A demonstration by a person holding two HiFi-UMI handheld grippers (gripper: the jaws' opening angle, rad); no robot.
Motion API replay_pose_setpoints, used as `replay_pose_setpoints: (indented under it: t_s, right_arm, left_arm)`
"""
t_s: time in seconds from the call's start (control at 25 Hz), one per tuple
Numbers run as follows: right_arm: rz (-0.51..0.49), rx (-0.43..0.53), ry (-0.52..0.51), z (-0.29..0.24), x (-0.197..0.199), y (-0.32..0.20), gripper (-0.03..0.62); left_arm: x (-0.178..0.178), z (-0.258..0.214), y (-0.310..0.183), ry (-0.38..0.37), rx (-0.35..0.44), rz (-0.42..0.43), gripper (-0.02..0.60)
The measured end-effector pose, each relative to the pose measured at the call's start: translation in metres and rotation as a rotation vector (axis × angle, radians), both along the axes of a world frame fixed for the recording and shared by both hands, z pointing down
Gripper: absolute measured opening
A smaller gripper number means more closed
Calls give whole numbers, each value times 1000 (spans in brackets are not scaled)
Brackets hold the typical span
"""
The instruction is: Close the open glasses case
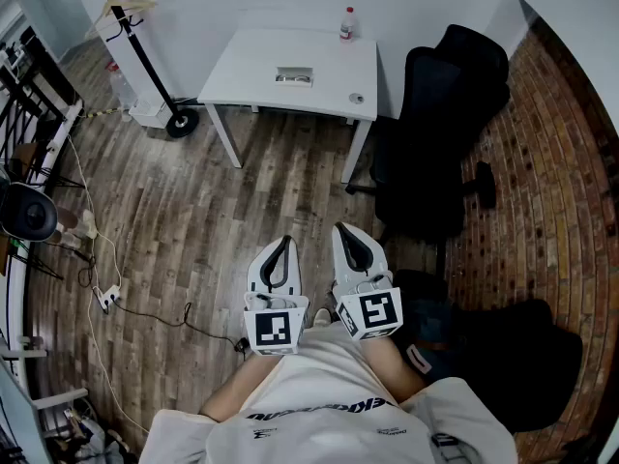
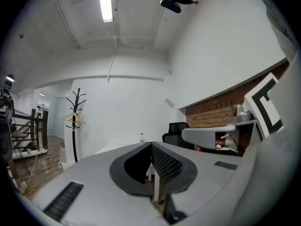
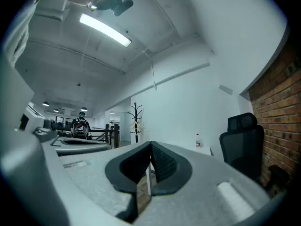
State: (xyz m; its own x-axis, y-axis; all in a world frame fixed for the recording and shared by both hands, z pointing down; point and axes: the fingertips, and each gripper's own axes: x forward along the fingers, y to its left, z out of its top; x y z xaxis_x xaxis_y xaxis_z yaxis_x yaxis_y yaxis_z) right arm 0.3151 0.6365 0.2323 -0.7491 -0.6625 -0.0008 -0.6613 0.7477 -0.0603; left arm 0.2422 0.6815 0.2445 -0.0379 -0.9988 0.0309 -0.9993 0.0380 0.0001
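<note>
The open glasses case (image 1: 294,77) is a small white box lying on a white table (image 1: 253,66) far ahead of me, near the table's middle. Both grippers hang low, close to the person's body and well short of the table. My left gripper (image 1: 286,241) is shut with nothing in it, its tips meeting in the left gripper view (image 2: 151,145). Beside it on the right, my right gripper (image 1: 341,228) is also shut and empty (image 3: 150,144). The case does not show in either gripper view.
A water bottle (image 1: 346,24) stands at the table's far right edge and a small round object (image 1: 357,98) lies near its front right corner. A black office chair (image 1: 440,133) stands right of the table, a coat stand (image 1: 135,42) to its left. Cables trail over the wooden floor (image 1: 145,309).
</note>
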Motion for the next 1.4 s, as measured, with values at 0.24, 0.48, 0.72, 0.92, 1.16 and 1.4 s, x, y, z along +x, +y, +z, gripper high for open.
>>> replay_pose_setpoints:
  t_s: [0.24, 0.48, 0.72, 0.92, 1.16, 1.4]
  right_arm:
    - [-20, 3, 3, 4, 22, -15, -5]
    - [-45, -44, 4, 21, 48, -36, -5]
    - [-49, -67, -9, 31, 60, -57, -5]
    - [-38, -79, -9, 41, 50, -78, -5]
    - [-31, -82, 11, 54, 5, -124, -5]
    - [4, -90, 25, 56, -68, -208, -5]
  left_arm:
    - [26, 4, -18, 14, -15, 2, -2]
    - [57, 17, -38, 22, -64, 1, -2]
    - [68, 27, -55, 0, -83, -3, -2]
    - [52, 39, -74, 6, -92, -6, -2]
    - [8, 52, -127, 42, -89, 11, -2]
    - [-67, 50, -219, 66, -51, 52, -2]
